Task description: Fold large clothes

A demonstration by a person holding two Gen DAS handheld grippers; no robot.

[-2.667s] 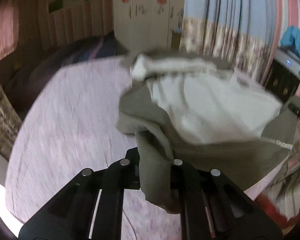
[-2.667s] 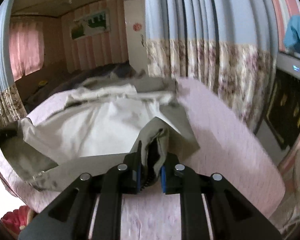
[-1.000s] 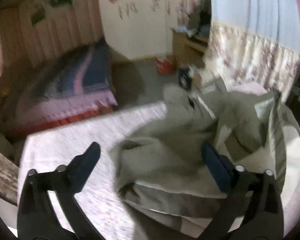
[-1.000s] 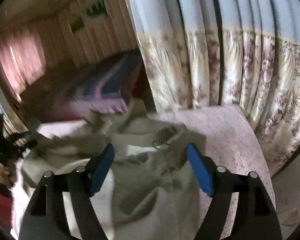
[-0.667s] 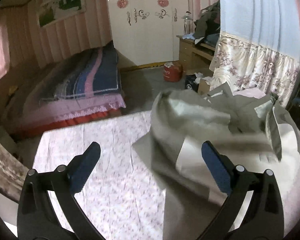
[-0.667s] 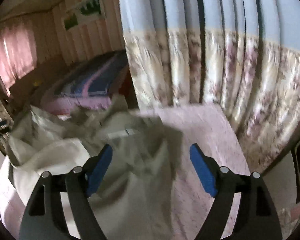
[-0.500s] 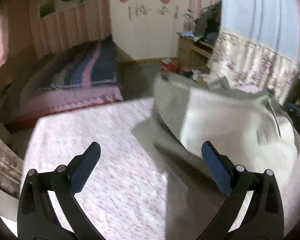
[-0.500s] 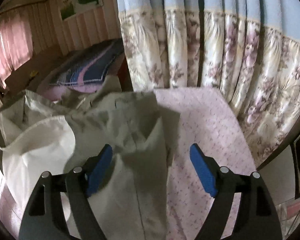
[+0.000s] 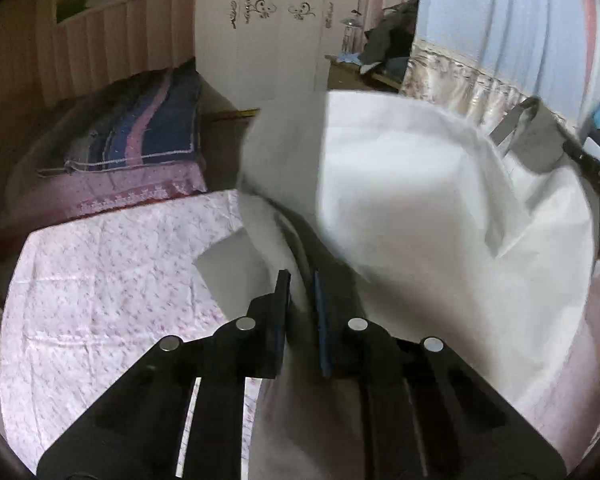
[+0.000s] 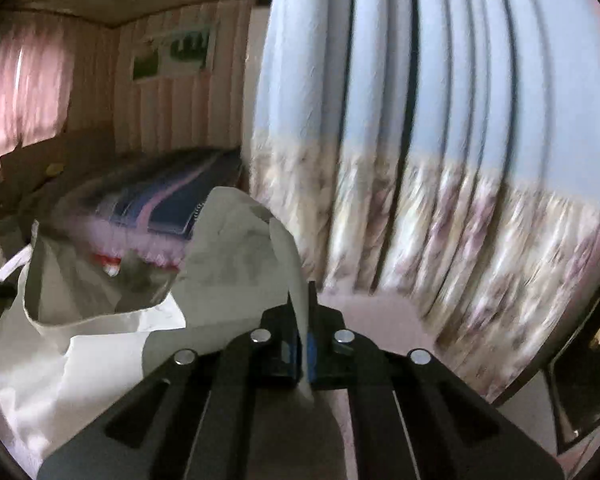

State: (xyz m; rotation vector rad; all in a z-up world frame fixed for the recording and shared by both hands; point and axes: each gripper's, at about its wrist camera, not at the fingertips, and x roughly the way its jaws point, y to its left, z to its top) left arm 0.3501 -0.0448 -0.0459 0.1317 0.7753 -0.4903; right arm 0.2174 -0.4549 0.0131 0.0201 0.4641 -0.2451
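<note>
left wrist view: left gripper [image 9: 302, 280] has its jaws pinched together on a fold of the jacket [image 9: 420, 208], cloth squeezed between the two pads. the jacket balloons up off the bed [image 9: 100, 280], pale lining facing the camera, blurred along its upper edge, a grey-green outer flap at its far right corner. jacket sits right of the gripper and covers the right half of the pink flowered bed cover; the left half of the cover is bare. beyond the bed's far edge lies a second bed with a striped blue and pink blanket [image 9: 140, 136]. white wardrobe [image 9: 268, 40] with red flower stickers stands behind the jacket. a dark tool edge shows at the jacket's right side, too cropped to tell what it is.

right wrist view: right gripper [image 10: 303, 320] has its jaws closed on a thin edge of the jacket [image 10: 236, 256], fabric running up between the pads. jacket rises left of the gripper, grey-green outside, pale lining lower left. curtain [image 10: 420, 160], blue above and flowered below, hangs right of the jacket, blurred. pink bed [image 10: 380, 320] shows just right of the gripper.
</note>
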